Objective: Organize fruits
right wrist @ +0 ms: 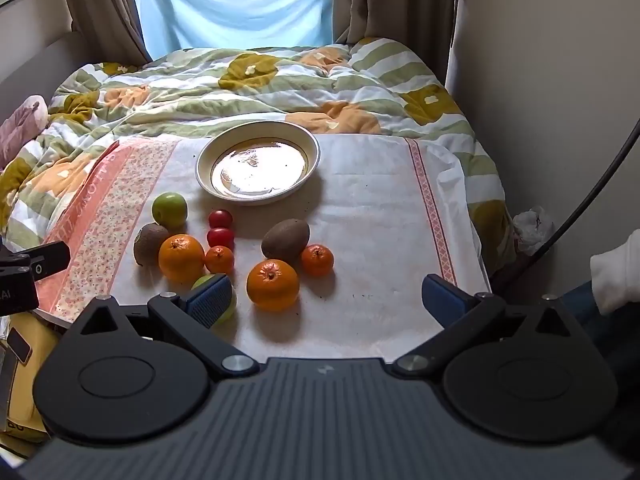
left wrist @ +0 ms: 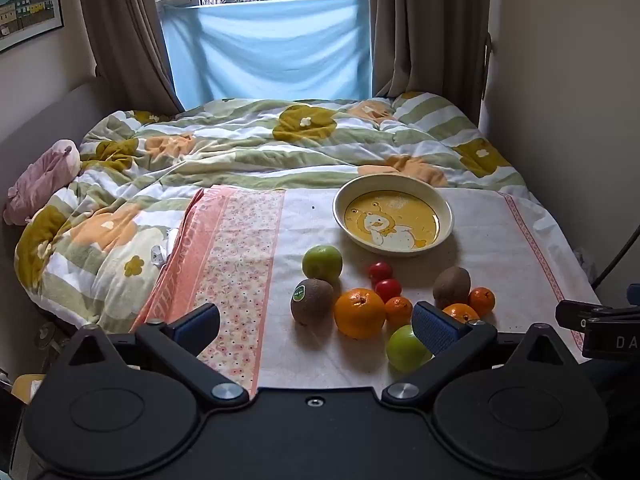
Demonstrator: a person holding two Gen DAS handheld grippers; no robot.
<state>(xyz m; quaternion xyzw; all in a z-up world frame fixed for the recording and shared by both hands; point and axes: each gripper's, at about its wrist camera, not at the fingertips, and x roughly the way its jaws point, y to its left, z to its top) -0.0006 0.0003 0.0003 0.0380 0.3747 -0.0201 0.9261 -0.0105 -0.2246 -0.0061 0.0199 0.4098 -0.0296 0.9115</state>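
1. Left wrist view: the left gripper (left wrist: pixel 316 322) hangs over the near edge of a white cloth (left wrist: pixel 500 240) spread on a bed, its blue-padded jaws spread wide with nothing held between them.
2. A yellow plate (left wrist: pixel 348 216) with a cartoon bear printed inside sits on the cloth and is empty.
3. Just in front of the plate and to its left lies a green apple (left wrist: pixel 322 263); nearer than that apple, a kiwi with a green sticker (left wrist: pixel 312 301) touches a large orange (left wrist: pixel 359 313).
4. Two cherry tomatoes (left wrist: pixel 381 271) sit in front of the plate, one behind the other, with a small mandarin (left wrist: pixel 398 311) just nearer than them.
5. In front of the plate and to its right, a second kiwi (left wrist: pixel 452 287) stands beside another mandarin (left wrist: pixel 482 301); a further orange fruit (left wrist: pixel 460 312) is partly hidden by the right-hand pad.
6. A second green apple (left wrist: pixel 406 349) lies nearest, farthest from the plate, behind that same pad.
7. Right wrist view: the right gripper (right wrist: pixel 326 300) also has its jaws at full spread, empty, over bare cloth (right wrist: pixel 380 220).
8. Glare whitens the plate (right wrist: pixel 208 160), so its picture cannot be made out here.
9. A big orange (right wrist: pixel 273 284) lies in front of the plate; the brown kiwi (right wrist: pixel 285 239) is between it and the plate, with a mandarin (right wrist: pixel 317 260) touching or nearly touching that kiwi.
10. The left-hand cluster, in front of the plate and to its left, holds the apple (right wrist: pixel 169 210), the stickered kiwi (right wrist: pixel 150 243), an orange (right wrist: pixel 181 257), a little mandarin (right wrist: pixel 219 259) and the tomatoes (right wrist: pixel 220 219).
11. What seems to be the second apple (right wrist: pixel 204 280) peeks out behind the left pad.
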